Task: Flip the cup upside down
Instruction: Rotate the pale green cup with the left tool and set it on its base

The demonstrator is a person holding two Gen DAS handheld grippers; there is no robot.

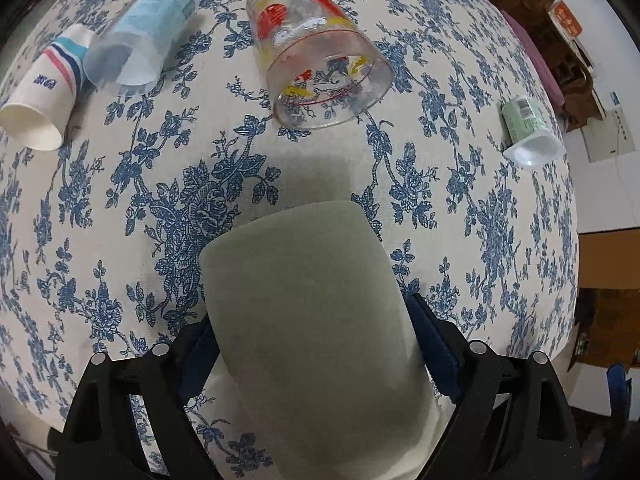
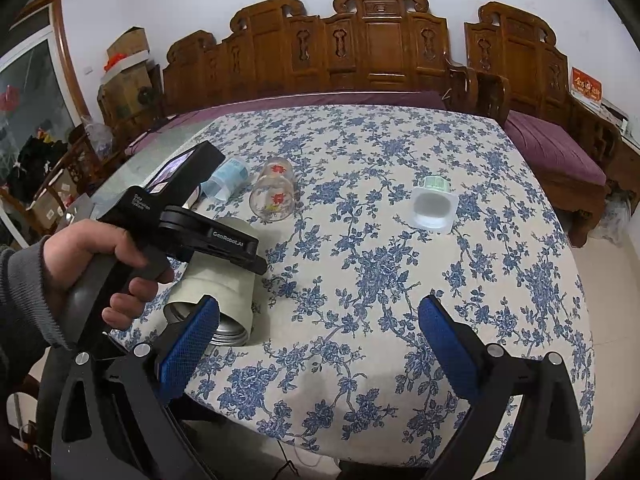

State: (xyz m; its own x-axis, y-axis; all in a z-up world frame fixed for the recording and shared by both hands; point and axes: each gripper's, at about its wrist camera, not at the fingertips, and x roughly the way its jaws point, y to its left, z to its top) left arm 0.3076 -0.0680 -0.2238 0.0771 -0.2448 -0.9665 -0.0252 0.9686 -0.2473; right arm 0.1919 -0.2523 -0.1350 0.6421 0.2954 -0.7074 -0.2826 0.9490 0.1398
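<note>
My left gripper (image 1: 316,336) is shut on a grey-green cup (image 1: 316,320), which fills the lower middle of the left wrist view. In the right wrist view the same cup (image 2: 224,284) lies on its side in that gripper (image 2: 224,256), its metal-rimmed mouth toward the table's near edge, low over the cloth. My right gripper (image 2: 320,328) is open and empty above the near part of the table, to the right of the cup.
On the blue-flowered tablecloth (image 1: 460,208) lie a clear glass with red and yellow print (image 1: 320,60), a clear cup with a blue label (image 1: 140,28), a striped paper cup (image 1: 44,96) and a green yogurt cup (image 1: 528,128). A wooden bench (image 2: 380,48) stands behind the table.
</note>
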